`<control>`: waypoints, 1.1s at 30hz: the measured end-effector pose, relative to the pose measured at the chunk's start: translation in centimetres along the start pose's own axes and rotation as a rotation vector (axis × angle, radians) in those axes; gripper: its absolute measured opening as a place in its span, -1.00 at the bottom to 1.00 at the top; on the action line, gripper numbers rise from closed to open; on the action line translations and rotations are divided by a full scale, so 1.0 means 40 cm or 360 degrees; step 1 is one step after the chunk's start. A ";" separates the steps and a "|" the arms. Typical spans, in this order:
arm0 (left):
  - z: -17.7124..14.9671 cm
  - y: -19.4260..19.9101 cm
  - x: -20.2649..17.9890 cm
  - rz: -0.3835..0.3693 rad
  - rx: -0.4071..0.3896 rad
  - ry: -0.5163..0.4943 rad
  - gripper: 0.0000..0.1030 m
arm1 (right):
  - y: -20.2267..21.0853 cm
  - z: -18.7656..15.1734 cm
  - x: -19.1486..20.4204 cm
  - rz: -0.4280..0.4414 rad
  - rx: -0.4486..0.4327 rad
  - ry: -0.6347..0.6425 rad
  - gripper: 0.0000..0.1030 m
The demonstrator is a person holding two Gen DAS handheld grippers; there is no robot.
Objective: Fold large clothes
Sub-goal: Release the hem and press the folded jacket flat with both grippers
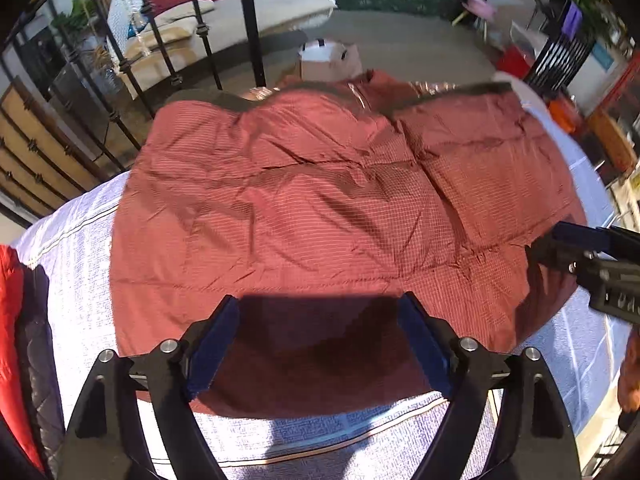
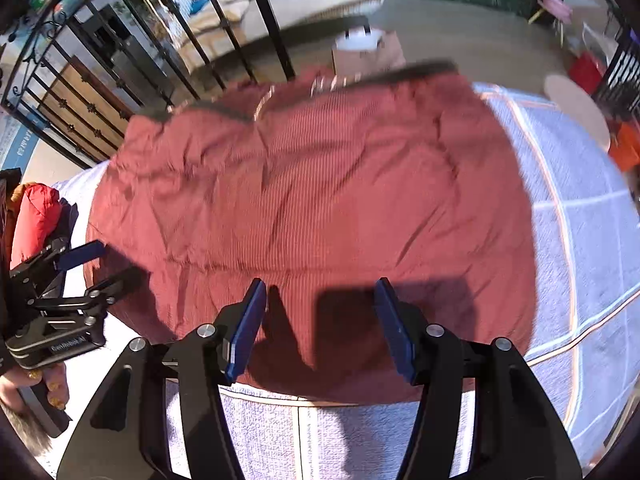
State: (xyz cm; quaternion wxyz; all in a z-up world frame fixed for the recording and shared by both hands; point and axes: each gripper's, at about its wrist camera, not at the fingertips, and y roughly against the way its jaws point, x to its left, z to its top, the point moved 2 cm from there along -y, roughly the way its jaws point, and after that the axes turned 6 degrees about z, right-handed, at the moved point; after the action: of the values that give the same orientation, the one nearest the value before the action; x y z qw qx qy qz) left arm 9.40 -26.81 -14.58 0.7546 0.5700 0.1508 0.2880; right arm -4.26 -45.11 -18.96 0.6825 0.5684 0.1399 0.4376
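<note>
A large rust-red quilted jacket [image 1: 320,208] lies spread flat on a light lavender cloth-covered table [image 1: 80,256], its dark-trimmed collar at the far edge. It also shows in the right wrist view [image 2: 320,192]. My left gripper [image 1: 320,312] is open and empty, its blue pads just above the jacket's near hem. My right gripper [image 2: 320,292] is open and empty over the near hem too. The right gripper shows at the right edge of the left wrist view [image 1: 568,256], and the left gripper shows at the left of the right wrist view [image 2: 96,264].
A red and dark padded garment [image 1: 16,344] lies at the table's left edge. A black iron railing [image 1: 132,80] stands beyond the table on the left. A cardboard box [image 1: 330,62] sits on the floor behind. The table cloth [image 2: 580,240] extends right.
</note>
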 end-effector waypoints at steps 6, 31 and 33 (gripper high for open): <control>0.047 -0.053 0.013 0.0055 0.0075 0.0022 0.63 | -0.028 0.035 -0.014 -0.0048 0.0031 -0.0010 0.10; 0.115 -0.213 0.054 -0.0020 0.0385 0.0054 0.91 | -0.205 0.153 -0.009 -0.0497 0.0266 0.0053 0.48; 0.114 -0.216 0.050 -0.0018 0.0381 0.0030 0.91 | -0.206 0.150 -0.004 -0.0509 0.0251 0.0073 0.49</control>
State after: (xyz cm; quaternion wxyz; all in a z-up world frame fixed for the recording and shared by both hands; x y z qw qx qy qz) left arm 15.79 -30.71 -21.15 0.6814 0.6524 0.1944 0.2689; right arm 3.41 -48.90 -24.52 0.6934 0.5805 0.2780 0.3240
